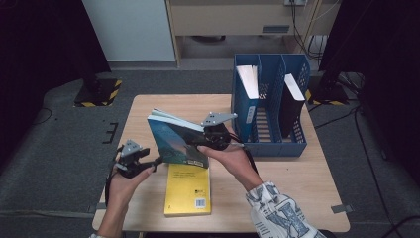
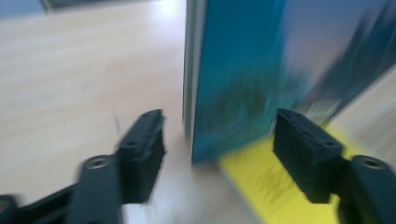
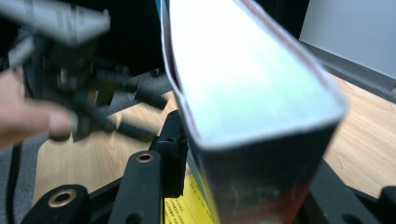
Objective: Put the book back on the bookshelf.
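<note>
R gripper [image 1: 198, 144] w/ teal book [image 1: 176, 141]; rack [image 1: 270, 144], two books

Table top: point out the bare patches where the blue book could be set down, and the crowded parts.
Bare wood lies on the table left of the blue book, and on the near right, in front of the blue file rack. It is crowded in the middle: the yellow book lies there, and the rack fills the far right corner.
</note>
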The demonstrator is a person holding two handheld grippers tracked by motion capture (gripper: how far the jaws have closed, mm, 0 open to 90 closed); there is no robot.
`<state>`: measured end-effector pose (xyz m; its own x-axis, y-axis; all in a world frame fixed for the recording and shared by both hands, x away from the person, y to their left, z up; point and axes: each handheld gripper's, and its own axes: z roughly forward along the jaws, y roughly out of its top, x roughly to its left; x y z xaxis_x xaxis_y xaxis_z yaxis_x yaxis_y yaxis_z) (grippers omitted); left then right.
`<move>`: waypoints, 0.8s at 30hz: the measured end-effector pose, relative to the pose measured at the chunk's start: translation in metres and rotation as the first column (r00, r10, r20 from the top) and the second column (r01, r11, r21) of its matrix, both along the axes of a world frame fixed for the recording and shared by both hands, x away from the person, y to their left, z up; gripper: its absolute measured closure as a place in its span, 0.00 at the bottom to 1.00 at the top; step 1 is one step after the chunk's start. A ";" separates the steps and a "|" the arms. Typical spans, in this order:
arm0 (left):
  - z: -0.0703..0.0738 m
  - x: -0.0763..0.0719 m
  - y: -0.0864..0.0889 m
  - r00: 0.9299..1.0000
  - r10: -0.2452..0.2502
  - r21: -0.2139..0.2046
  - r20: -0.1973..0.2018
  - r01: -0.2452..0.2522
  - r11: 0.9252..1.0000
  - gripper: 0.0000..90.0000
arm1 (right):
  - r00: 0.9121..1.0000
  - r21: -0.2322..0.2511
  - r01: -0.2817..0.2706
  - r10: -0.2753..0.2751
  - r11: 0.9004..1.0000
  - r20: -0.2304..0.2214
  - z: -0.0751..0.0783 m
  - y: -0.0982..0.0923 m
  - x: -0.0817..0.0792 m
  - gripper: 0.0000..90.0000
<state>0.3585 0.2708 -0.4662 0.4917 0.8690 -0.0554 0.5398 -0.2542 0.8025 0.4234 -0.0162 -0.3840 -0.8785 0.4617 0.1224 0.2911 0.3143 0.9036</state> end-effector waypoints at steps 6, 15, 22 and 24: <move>-0.025 -0.008 0.000 0.999 0.020 0.042 -0.029 -0.019 0.999 0.17 | 1.000 -0.002 -0.007 0.007 1.000 -0.002 0.004 0.002 0.001 0.68; -0.033 -0.010 -0.002 0.999 -0.003 0.029 -0.040 0.004 1.000 0.10 | 1.000 0.024 -0.028 0.028 0.999 -0.006 0.006 0.008 0.009 0.71; -0.035 -0.010 0.000 0.998 -0.025 0.023 -0.051 0.026 0.999 0.09 | 1.000 0.029 -0.027 0.027 0.999 -0.010 0.005 0.009 0.012 0.75; -0.035 -0.010 0.001 0.999 -0.022 0.018 -0.050 0.023 1.000 0.10 | 0.999 0.037 -0.027 0.028 0.999 -0.016 0.004 0.010 0.013 0.75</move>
